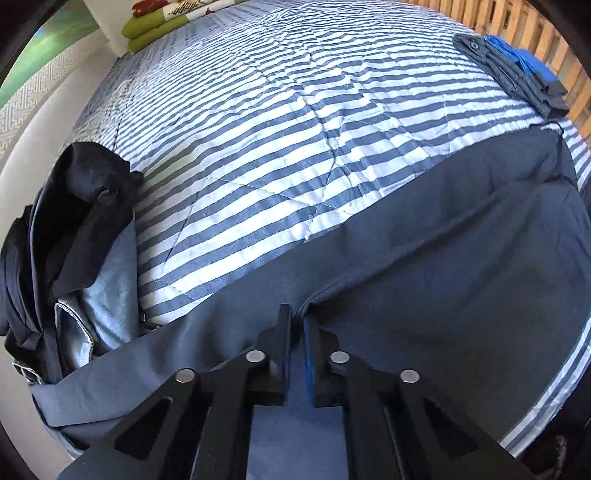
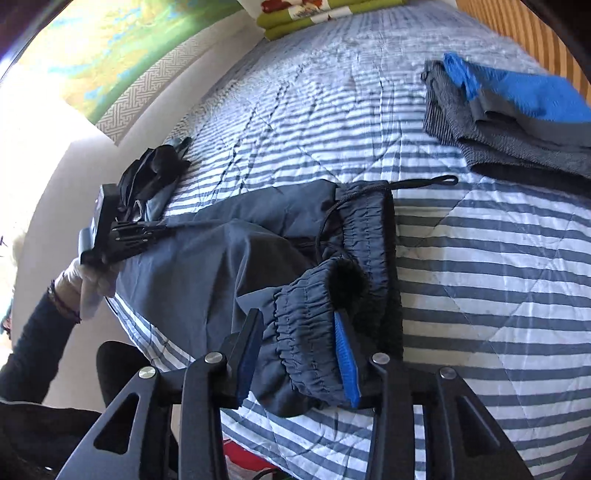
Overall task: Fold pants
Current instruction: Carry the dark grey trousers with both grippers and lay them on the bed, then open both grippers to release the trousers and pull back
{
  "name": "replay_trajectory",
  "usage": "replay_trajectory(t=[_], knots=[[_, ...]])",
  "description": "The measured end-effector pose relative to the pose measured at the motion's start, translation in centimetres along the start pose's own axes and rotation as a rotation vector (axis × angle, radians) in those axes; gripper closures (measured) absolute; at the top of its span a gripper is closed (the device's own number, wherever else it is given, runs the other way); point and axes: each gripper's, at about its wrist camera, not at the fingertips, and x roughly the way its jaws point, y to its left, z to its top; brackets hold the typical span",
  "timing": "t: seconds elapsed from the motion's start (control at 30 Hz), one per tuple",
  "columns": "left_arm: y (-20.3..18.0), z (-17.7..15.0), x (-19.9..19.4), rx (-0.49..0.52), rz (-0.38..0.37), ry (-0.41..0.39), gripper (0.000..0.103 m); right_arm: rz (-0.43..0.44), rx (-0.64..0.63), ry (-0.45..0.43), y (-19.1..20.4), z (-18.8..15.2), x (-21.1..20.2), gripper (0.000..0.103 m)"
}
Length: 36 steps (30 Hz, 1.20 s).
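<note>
Pants (image 2: 258,258) lay stretched across the striped quilt (image 2: 480,280) on the bed, elastic waistband (image 2: 317,332) at the right claw's end, leg hems at the left claw's end.

Right claw (image 2: 299,332): jaws stood fairly wide, straddling the gathered waistband; the fabric sat between the pads but did not look clamped. A drawstring loop (image 2: 436,180) trailed ahead of it, beyond the waistband's far edge.

Left claw (image 1: 297,325): jaws narrow, nearly together, with a fold of the leg fabric (image 1: 369,266) rising to the tips. It looked pinched on the cloth, though the contact itself was hard to see. From the right wrist view this claw sat at the far left of the pants, held by a gloved hand (image 2: 86,284).

Bystanders: a dark heap of clothes (image 1: 74,221) just left of the left claw; a folded stack of grey and blue garments (image 2: 517,110) well ahead and right of the right claw; green folded bedding (image 2: 295,22) far ahead.

Judgement: the step in hand appeared to be gripping both ends before bringing one over the other. To do it well:
- close the right claw on both waistband layers, not one
- keep the drawstring tucked clear
- hold the cloth lightly taut between the claws so the legs stay aligned
- lift low over the quilt to avoid dragging it
- steer clear of the dark heap.
</note>
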Motion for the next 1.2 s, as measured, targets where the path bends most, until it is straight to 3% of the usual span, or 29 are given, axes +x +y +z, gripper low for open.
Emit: replay_trajectory(t=[0.13, 0.2, 0.33, 0.43, 0.53, 0.67, 0.8, 0.9, 1.03, 1.1, 1.2], knots=[[-0.4, -0.7, -1.0, 0.021, 0.015, -0.032, 0.102, -0.015, 0.066, 0.046, -1.0, 1.1, 2.4, 0.069], [-0.2, -1.1, -1.7, 0.015, 0.028, -0.048, 0.102, -0.054, 0.014, 0.041, 0.3, 0.9, 3.1, 0.092], [1.0, -2.2, -3.9, -0.002, 0.046, -0.096, 0.102, -0.079, -0.124, -0.068, 3.7, -0.6, 1.1, 0.097], [3.1, -2.7, -5.6, -0.054, 0.034, -0.115, 0.102, -0.103, -0.214, -0.194, 5.8, -1.0, -1.9, 0.097], [4.7, -1.8, -6.5, -0.086, 0.058, -0.144, 0.102, -0.19, -0.271, -0.277, 6.5, 0.6, -2.8, 0.097], [5.7, 1.3, -4.9, -0.11, 0.066, -0.134, 0.102, -0.281, -0.248, -0.23, 4.6, 4.5, 1.3, 0.097], [4.8, 2.9, -0.3, -0.064, 0.085, -0.03, 0.098, -0.27, -0.16, -0.075, 1.1, 6.5, 5.5, 0.092], [5.0, 3.0, 1.1, -0.071, 0.104, 0.003, 0.092, -0.246, -0.076, -0.118, -0.6, 6.2, 4.0, 0.079], [7.1, 2.2, -1.5, -0.135, 0.106, -0.051, 0.087, -0.254, -0.016, -0.174, -1.5, 4.3, 0.1, 0.075], [8.1, 1.2, -3.8, -0.165, 0.118, -0.089, 0.085, -0.305, -0.009, -0.203, -0.8, 2.6, -1.7, 0.075], [9.0, -1.7, -8.0, -0.191, 0.105, -0.158, 0.085, -0.246, -0.04, -0.249, 2.1, 0.6, -3.3, 0.073]])
